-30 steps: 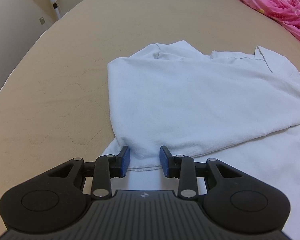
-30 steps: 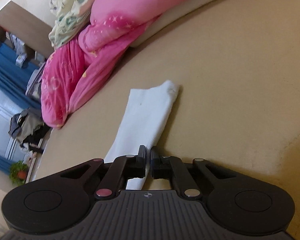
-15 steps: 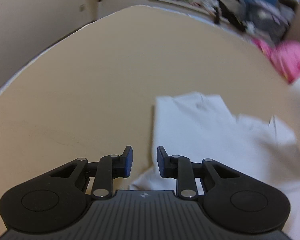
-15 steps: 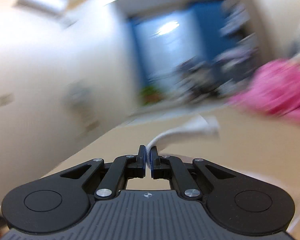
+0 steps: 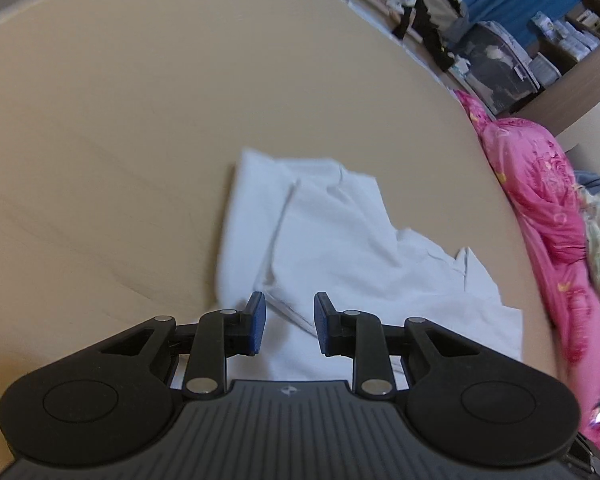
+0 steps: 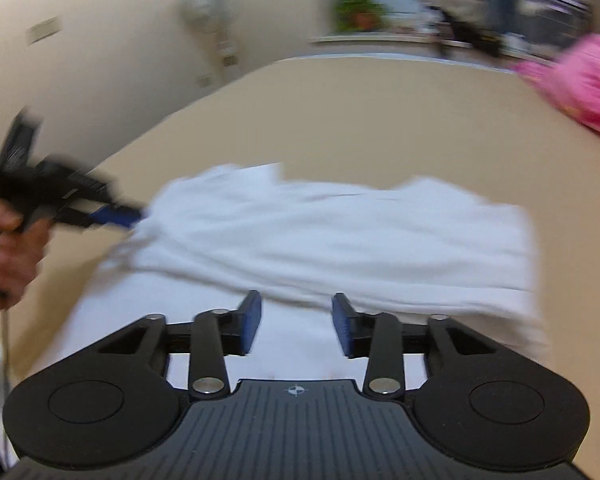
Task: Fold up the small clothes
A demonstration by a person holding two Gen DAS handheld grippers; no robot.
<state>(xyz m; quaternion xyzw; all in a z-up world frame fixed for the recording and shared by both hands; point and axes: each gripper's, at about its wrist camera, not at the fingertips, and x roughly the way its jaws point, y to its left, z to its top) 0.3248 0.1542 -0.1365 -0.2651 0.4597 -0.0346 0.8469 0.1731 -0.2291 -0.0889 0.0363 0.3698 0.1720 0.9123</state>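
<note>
One fold lies across our white cotton shirt (image 6: 340, 232) on the tan mattress (image 5: 140, 120); more remain, left gripper (image 5: 287, 322) spread empty, right gripper (image 6: 296, 320) opening, nothing pinched

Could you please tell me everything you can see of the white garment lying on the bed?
The white garment is a soft, plain cloth piece, perhaps a small shirt, lying partly folded on the tan bed surface. One layer is turned over another, leaving a visible hem edge and a notch like a collar. It is rumpled, not flat. The left gripper hovers over its near edge, jaws apart; the right gripper has its jaws opening above the fold, gripping nothing.
</note>
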